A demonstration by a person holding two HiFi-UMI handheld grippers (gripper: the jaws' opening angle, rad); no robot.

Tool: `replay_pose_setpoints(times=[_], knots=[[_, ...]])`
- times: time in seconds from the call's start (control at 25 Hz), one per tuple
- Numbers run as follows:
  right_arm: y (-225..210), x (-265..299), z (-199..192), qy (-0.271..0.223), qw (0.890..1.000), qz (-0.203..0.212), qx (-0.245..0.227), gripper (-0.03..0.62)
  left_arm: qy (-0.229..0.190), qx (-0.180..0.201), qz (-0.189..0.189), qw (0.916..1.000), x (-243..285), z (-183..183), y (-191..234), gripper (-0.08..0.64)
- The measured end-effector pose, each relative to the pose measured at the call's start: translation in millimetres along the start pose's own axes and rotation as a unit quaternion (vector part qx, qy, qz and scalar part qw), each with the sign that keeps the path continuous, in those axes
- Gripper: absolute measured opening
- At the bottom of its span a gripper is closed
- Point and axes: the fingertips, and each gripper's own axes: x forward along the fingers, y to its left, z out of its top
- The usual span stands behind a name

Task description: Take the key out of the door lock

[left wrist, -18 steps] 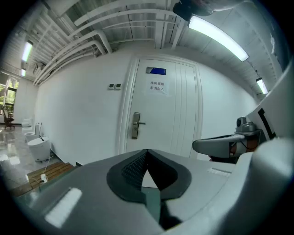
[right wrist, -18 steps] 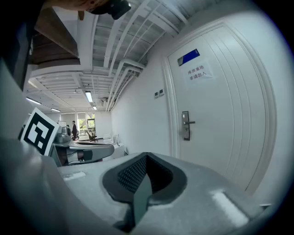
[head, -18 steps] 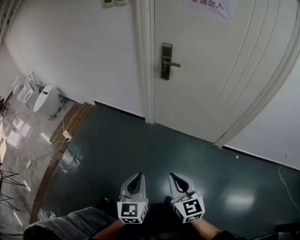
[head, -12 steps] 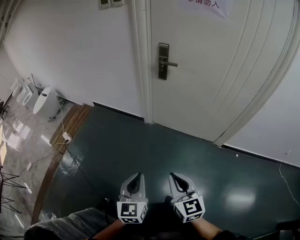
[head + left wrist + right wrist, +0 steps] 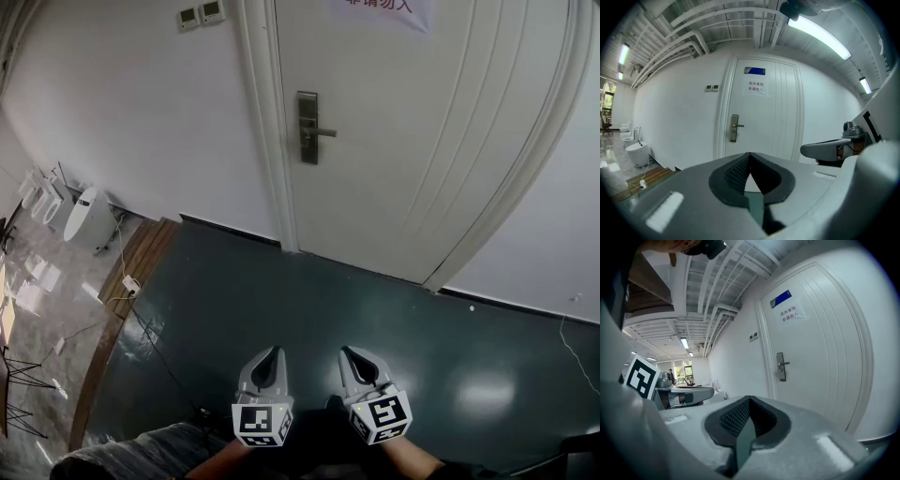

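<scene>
**Lock plate brought nearer the middle of the view; grippers not yet raised**

Compared with the head view of half a second ago, the lock plate (image 5: 307, 127) with its lever handle is seen shifted left, and more of the wall switches (image 5: 200, 14) up and to its left is taken in. The left gripper (image 5: 270, 356) and the right gripper (image 5: 354, 358) are found where they were, low and well below the lock plate, over the dark floor (image 5: 281, 291). The change is judged to be one of looking and approach only: nothing of the removal itself has been started.

Both pairs of jaws are seen closed together, with nothing held between them. The key cannot be made out at this range; it is presumed to be in the lock plate on the white door (image 5: 422, 159).

No container with contents can be identified. White rounded units (image 5: 86, 217) stand far left of and below the lock plate; what they are cannot be told.
</scene>
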Motion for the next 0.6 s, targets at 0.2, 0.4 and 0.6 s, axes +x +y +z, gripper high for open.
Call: replay_pose_setpoints(times=[0.2,0.4,0.6], knots=[[-21,-12,-1,-0.007,1.0,-0.008,0.007,-0.009,0.011,0.004,-0.002,0.9999,9,-3,-21,0.018],[-46,-21,-3,-0.01,1.0,-0.018,0.022,-0.009,0.026,0.012,-0.008,0.9996,19,-13,-46,0.018],[-57,-17,-6,-0.015,0.999,-0.015,0.03,-0.009,0.032,0.013,-0.004,0.9994,28,-16,-48,0.018]])
